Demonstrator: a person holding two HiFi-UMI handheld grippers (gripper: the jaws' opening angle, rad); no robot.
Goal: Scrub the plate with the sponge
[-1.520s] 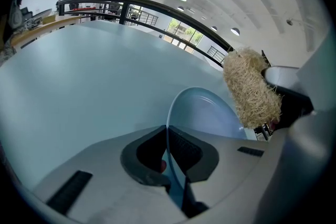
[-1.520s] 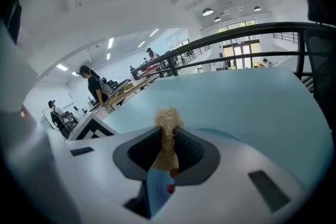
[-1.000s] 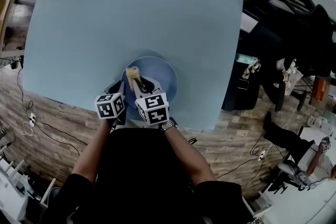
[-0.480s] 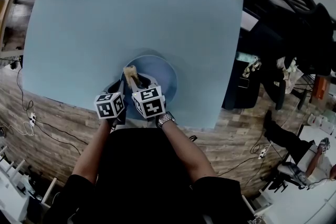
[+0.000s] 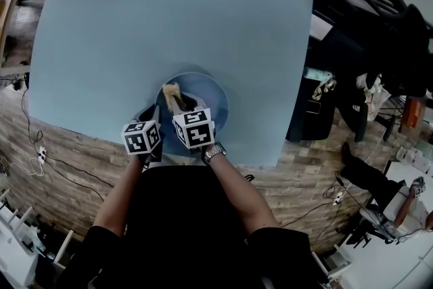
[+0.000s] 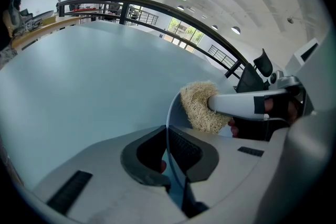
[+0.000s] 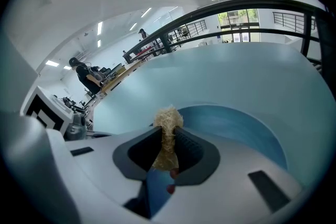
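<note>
Blue plate (image 5: 208, 93), rim clamped in left claw (image 6: 168, 150); right claw (image 7: 167, 148) grips sponge (image 7: 168, 119) over it.

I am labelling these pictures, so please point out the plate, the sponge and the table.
plate (image 5: 212, 91), head view, bare blue inner surface.
sponge (image 7: 167, 118), right gripper view, frayed upper tip.
table (image 5: 169, 10), head view, bare top beyond the plate.

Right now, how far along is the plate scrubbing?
Done: the left gripper is shut on the blue plate's rim and the right gripper is shut on the loofah sponge. In hand: the sponge sits at the plate's edge near that rim. Left: probably the rest of the plate's face; nothing shows how much is scrubbed.
</note>
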